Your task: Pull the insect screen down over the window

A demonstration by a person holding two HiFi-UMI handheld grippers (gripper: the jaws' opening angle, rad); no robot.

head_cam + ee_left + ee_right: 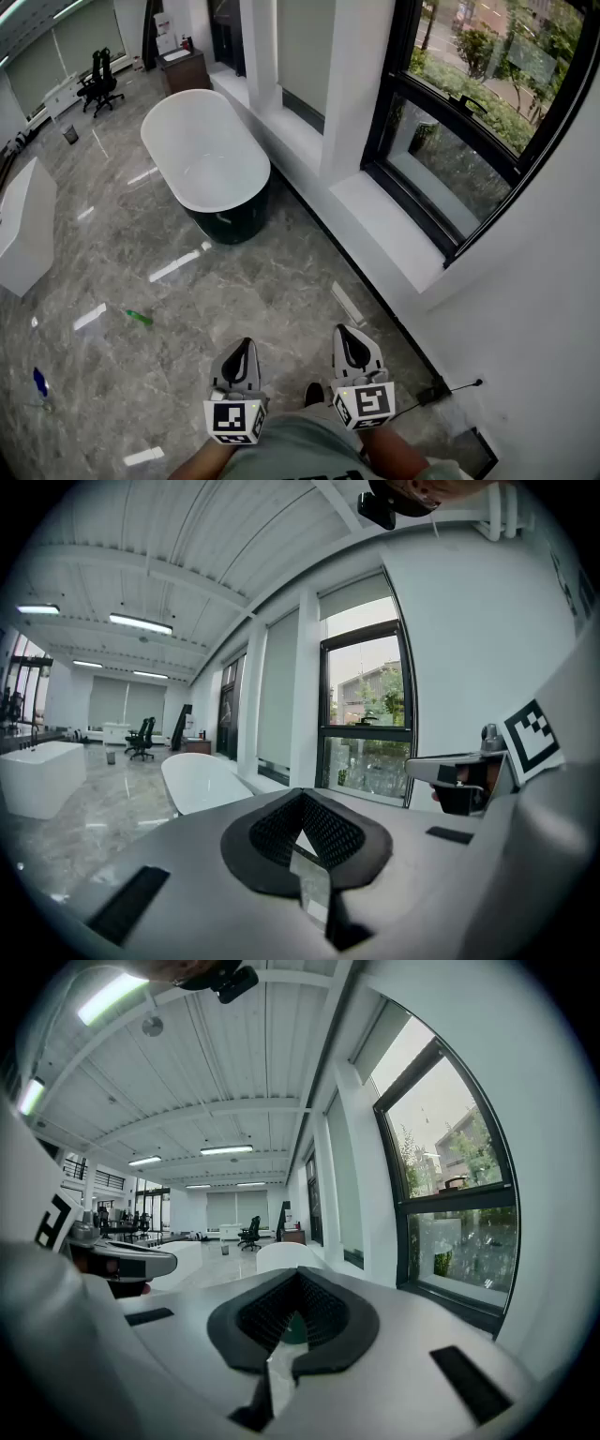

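Black-framed window (441, 173) is observed well ahead of both sets of jaws and off to their right, apart from them. The left gripper (244, 349) and right gripper (345, 336) are held side by side, each with jaws clenched on nothing. A white bathtub (202, 155) is noted ahead-left.

grey with pale veining on the floor (234, 291). white inside, dark outside on the bathtub (202, 155). black on the window frame (469, 131), white on the sill (394, 234).
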